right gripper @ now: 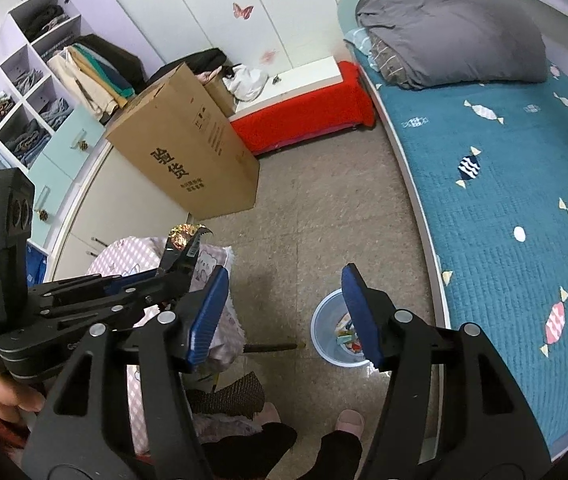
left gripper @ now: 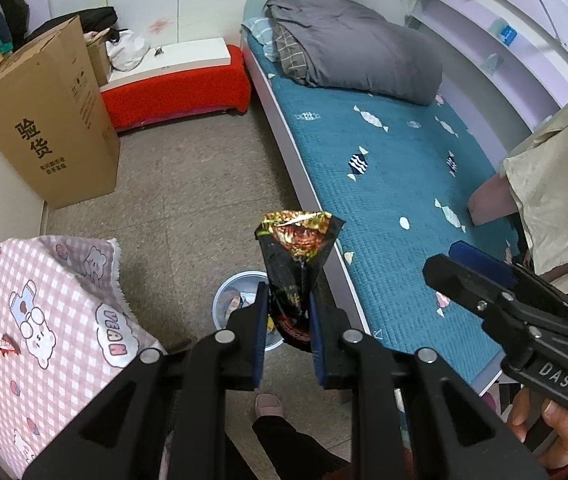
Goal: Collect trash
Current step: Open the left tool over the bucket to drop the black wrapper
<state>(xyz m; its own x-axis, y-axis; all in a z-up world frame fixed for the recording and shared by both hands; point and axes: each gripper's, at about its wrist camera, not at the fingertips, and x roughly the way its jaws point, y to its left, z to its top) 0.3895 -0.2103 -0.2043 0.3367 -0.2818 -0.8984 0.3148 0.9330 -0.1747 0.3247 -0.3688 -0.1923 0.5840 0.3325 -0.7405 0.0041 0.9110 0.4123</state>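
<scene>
My left gripper (left gripper: 287, 320) is shut on a black snack wrapper (left gripper: 298, 264) with a red and gold top, held upright above the floor. Right below and behind it stands a small pale blue trash bin (left gripper: 227, 300) with several scraps inside. In the right wrist view the same bin (right gripper: 322, 332) sits on the floor between my fingers, and my right gripper (right gripper: 288, 312) is open with nothing in it. The left gripper with the wrapper (right gripper: 183, 252) shows at the left there. The right gripper (left gripper: 464, 276) appears at the right edge of the left wrist view.
A bed with a teal quilt (left gripper: 384, 168) runs along the right. A small table under a pink checked cloth (left gripper: 43, 320) holds a few wrappers (left gripper: 7, 346) at the left. A tall cardboard box (left gripper: 47, 120) and a red bench (left gripper: 175, 88) stand farther back. The person's slippered feet (right gripper: 350, 420) are below.
</scene>
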